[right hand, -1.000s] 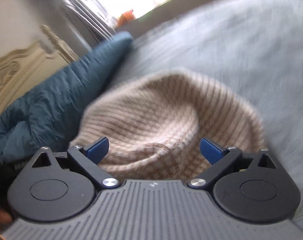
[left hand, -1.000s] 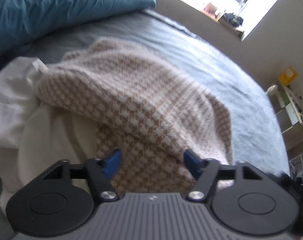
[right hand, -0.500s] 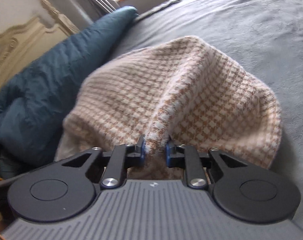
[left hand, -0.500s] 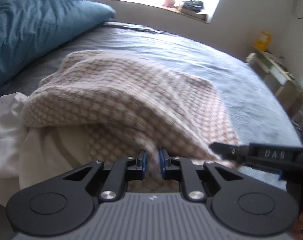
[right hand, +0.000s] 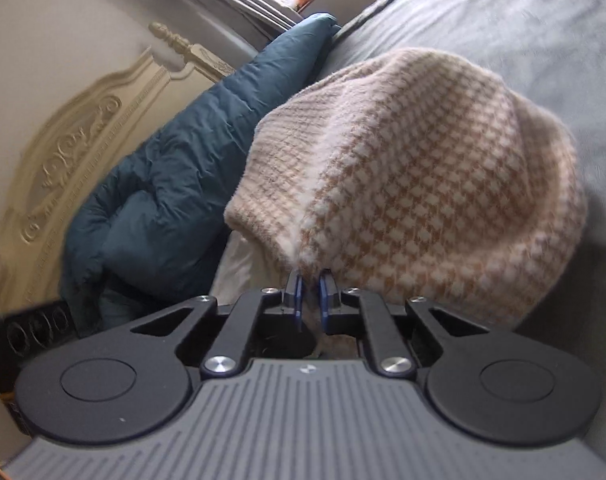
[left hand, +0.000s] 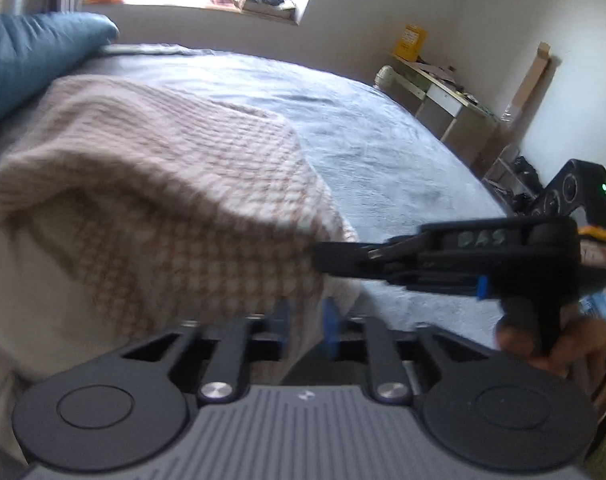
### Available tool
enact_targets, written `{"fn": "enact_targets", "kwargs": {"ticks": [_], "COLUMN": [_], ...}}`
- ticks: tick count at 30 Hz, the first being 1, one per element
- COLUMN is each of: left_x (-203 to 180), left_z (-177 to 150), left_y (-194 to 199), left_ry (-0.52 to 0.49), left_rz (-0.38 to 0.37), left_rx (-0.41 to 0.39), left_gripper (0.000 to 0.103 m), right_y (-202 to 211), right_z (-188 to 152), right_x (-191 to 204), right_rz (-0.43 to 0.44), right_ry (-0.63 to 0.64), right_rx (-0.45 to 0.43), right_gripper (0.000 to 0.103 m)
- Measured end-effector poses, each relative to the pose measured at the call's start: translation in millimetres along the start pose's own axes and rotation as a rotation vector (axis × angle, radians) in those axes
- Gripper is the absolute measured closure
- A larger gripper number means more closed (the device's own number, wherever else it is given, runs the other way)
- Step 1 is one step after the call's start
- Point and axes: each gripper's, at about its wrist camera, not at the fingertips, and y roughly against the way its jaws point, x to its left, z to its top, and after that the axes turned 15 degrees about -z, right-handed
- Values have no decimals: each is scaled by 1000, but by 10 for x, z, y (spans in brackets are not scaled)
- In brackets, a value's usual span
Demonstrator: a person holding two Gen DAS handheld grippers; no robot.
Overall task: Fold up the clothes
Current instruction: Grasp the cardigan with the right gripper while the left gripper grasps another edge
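The beige-and-tan houndstooth knit sweater (right hand: 423,184) lay bunched on the grey bed (right hand: 523,20), its near edge lifted w/ a cream lining (left hand: 35,280) showing underneath. The right gripper (right hand: 311,296) had its blue-padded fingers (right hand: 326,294) pressed nearly together, pinching a fold of the sweater's hem; its jaws had just been closing on that fabric. In the left wrist view the same right gripper (left hand: 323,254) reached in from the right side, tips buried in the sweater's edge (left hand: 295,240), a hand (left hand: 551,340) on its grip. The left gripper (left hand: 307,320) was blurred; its fingers (left hand: 330,322) stood partly spread w/ sweater fabric hanging btwn them, jaws having just been opening, and whether the pads pressed the cloth couldn't be told. A teal quilted duvet (right hand: 175,184) lay beside the sweater, against a cream carved headboard (right hand: 83,152).
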Motion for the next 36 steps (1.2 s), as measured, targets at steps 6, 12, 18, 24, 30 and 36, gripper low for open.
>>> {"fn": "enact_targets", "kwargs": {"ticks": [6, 12, 18, 24, 30, 36], "left_x": [-254, -411, -113, 90, -7, -235], "left_z": [-304, -318, -133, -80, -78, -132], "left_y": [-29, -515, -827, -872, -652, -159], "left_ry": [-166, -248, -66, 60, 17, -25], "left_rz": [134, 301, 368, 315, 267, 128], "left_rx": [66, 86, 22, -34, -57, -120], "left_gripper": [23, 12, 13, 65, 80, 92], "right_y": [158, 131, -370, -928, -587, -174], "right_z": [-112, -163, -58, 100, 179, 234], "right_x": [-423, -1190, -1726, -1772, -1266, -739], "right_rz": [-53, -252, -185, -40, 35, 226], "right_ry": [-136, -376, -563, -647, -479, -347], "right_rx": [16, 15, 3, -1, -114, -168], "right_gripper": [91, 43, 23, 53, 92, 93]}}
